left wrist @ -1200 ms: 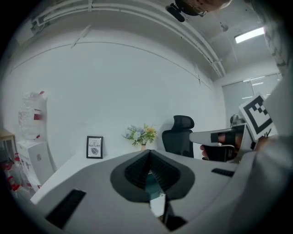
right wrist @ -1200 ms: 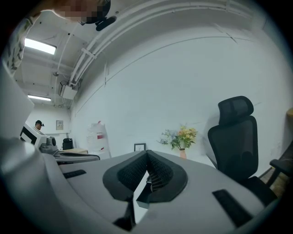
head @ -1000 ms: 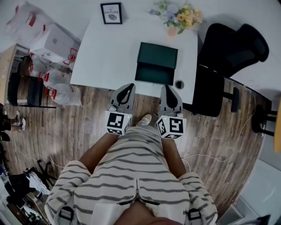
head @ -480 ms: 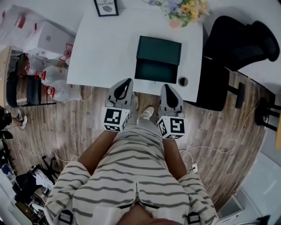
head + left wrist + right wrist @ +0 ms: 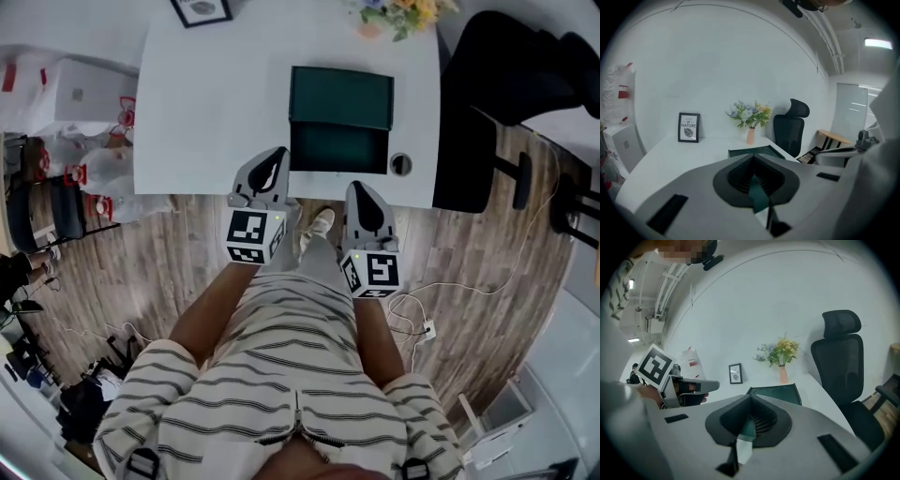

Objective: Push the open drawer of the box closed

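A dark green box (image 5: 341, 97) stands on the white table (image 5: 206, 122), its drawer (image 5: 339, 150) pulled out toward the table's front edge. My left gripper (image 5: 280, 152) is shut and empty, its tip over the table edge just left of the drawer, not touching it. The right gripper (image 5: 357, 186) is shut too, tip at the front edge below the drawer's right half, apart from it. In the left gripper view the box (image 5: 746, 151) shows just beyond the closed jaws of that gripper (image 5: 753, 161). The right gripper view shows the box (image 5: 776, 393) past the gripper (image 5: 751, 398).
A framed picture (image 5: 200, 9) and a vase of flowers (image 5: 398, 14) stand at the table's back. A round cable hole (image 5: 401, 164) lies right of the drawer. A black office chair (image 5: 506, 84) is at the right; bags and boxes (image 5: 84, 141) at the left.
Both grippers have sunk and come nearer the table's front edge; the left tip now overlaps the table beside the drawer. The drawer stands open as before.
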Action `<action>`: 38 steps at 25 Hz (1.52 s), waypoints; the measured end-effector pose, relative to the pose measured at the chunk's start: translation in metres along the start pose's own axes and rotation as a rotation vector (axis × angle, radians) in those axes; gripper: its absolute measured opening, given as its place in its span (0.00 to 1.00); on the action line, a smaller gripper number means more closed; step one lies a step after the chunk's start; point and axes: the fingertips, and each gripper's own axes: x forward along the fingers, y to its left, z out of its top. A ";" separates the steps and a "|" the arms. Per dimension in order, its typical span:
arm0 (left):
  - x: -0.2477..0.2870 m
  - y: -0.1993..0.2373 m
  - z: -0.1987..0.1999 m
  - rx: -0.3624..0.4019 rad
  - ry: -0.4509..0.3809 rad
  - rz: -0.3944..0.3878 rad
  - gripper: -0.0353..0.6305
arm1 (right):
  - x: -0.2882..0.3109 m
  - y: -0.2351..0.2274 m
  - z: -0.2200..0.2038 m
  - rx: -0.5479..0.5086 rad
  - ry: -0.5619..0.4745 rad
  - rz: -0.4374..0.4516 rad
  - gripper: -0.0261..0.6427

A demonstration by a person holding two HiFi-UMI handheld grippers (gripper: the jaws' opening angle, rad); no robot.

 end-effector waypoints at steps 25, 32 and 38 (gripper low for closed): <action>0.099 0.049 -0.059 -0.143 0.228 -0.032 0.21 | 0.032 -0.014 -0.071 0.053 0.134 -0.049 0.06; 0.117 0.057 -0.072 -0.153 0.300 -0.043 0.23 | 0.036 -0.016 -0.082 0.059 0.156 -0.063 0.06; 0.130 0.062 -0.081 -0.215 0.358 -0.063 0.23 | 0.037 -0.018 -0.094 0.066 0.177 -0.074 0.06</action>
